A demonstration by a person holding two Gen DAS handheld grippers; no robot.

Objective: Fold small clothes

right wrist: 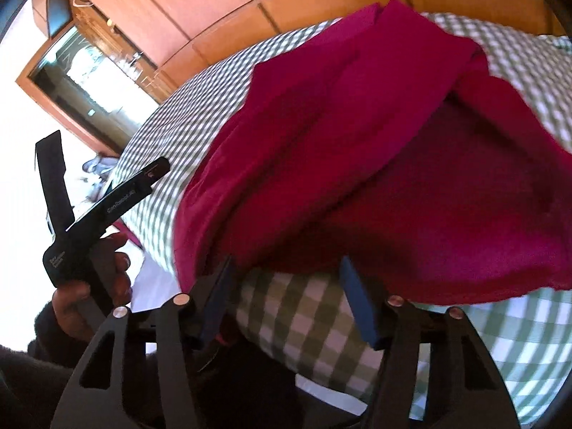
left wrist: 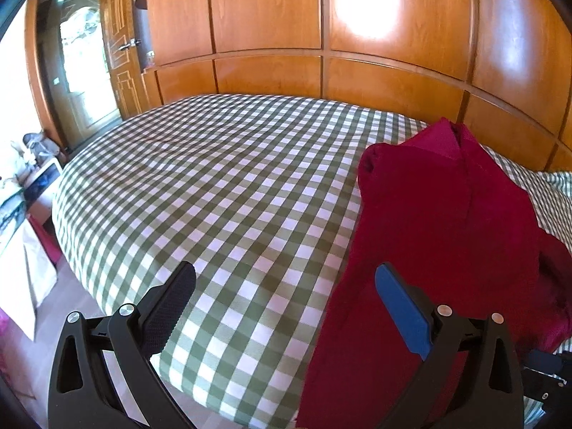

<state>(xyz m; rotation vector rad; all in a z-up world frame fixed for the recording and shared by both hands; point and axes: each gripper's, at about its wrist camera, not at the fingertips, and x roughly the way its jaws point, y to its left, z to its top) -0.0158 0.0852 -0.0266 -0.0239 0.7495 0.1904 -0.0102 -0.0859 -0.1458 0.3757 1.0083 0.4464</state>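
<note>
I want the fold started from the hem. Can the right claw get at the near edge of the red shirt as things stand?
Probably yes. The right claw is open, and the red shirt has its near edge lying just ahead of the fingertips on the checked bedsheet, with nothing between them.

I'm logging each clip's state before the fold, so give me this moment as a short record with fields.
garment: dark red collared shirt, spread out but rumpled
surface: green-and-white checked bed cover
left gripper: open, holding nothing, one finger over the shirt's edge
right gripper: open, holding nothing, at the shirt's near hem
backdrop: wooden wall panels
fold: not yet begun
</note>
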